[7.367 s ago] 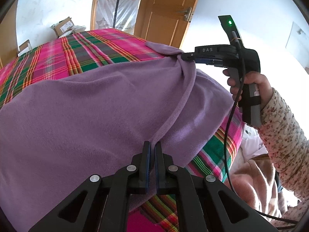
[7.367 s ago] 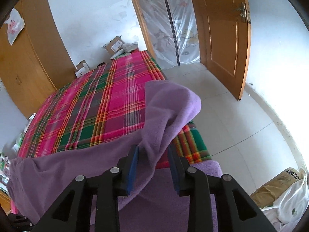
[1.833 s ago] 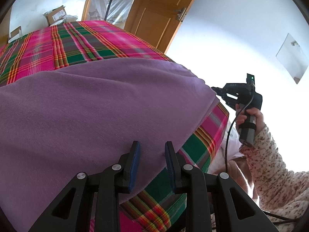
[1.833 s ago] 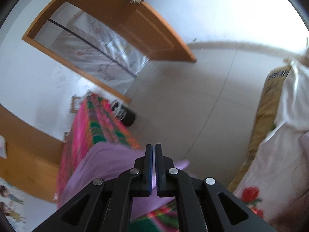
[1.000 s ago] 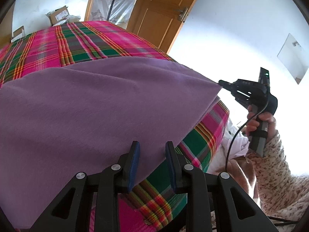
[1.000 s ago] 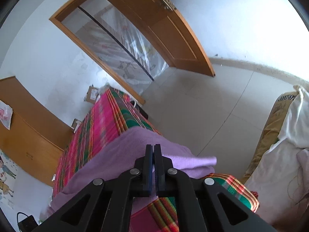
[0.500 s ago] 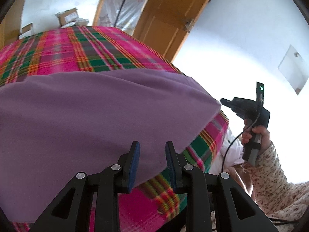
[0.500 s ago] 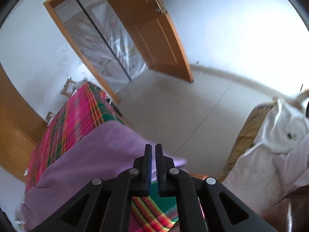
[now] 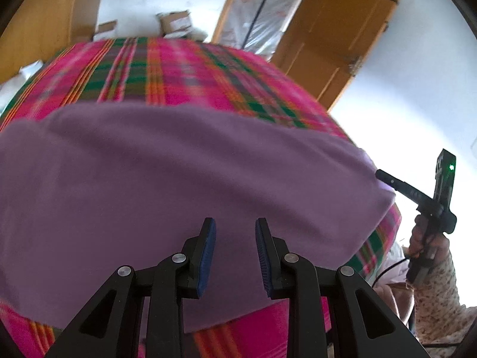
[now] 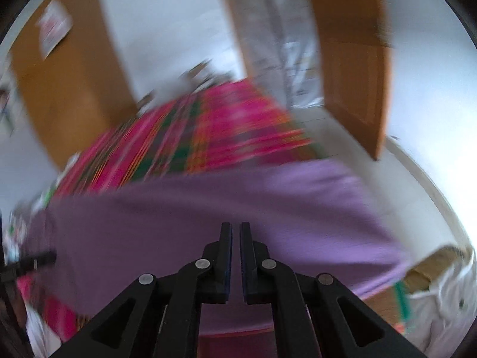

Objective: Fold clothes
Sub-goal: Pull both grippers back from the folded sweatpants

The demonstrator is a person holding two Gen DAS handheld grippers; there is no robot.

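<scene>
A purple garment (image 9: 184,179) lies spread flat across the near end of a bed with a pink and green plaid cover (image 9: 167,68). My left gripper (image 9: 234,226) hovers over the garment's near edge, open, with nothing between its blue pads. The right gripper (image 9: 384,177), held by a hand (image 9: 423,238), points at the garment's right corner; whether it touches the cloth I cannot tell. The right wrist view is blurred: the right gripper (image 10: 235,226) is shut and empty above the purple garment (image 10: 208,208).
A wooden door (image 9: 337,35) and a plastic-covered doorway (image 9: 262,15) stand beyond the bed. Cardboard boxes (image 9: 176,24) sit at the bed's far end, a wooden wardrobe (image 10: 59,89) to the left. White bags and cloth (image 10: 441,292) are piled by the bed's right side.
The right gripper has swung from facing the floor and door to face the bed, over the garment. The left gripper has shifted along the garment's near edge. The garment lies as before.
</scene>
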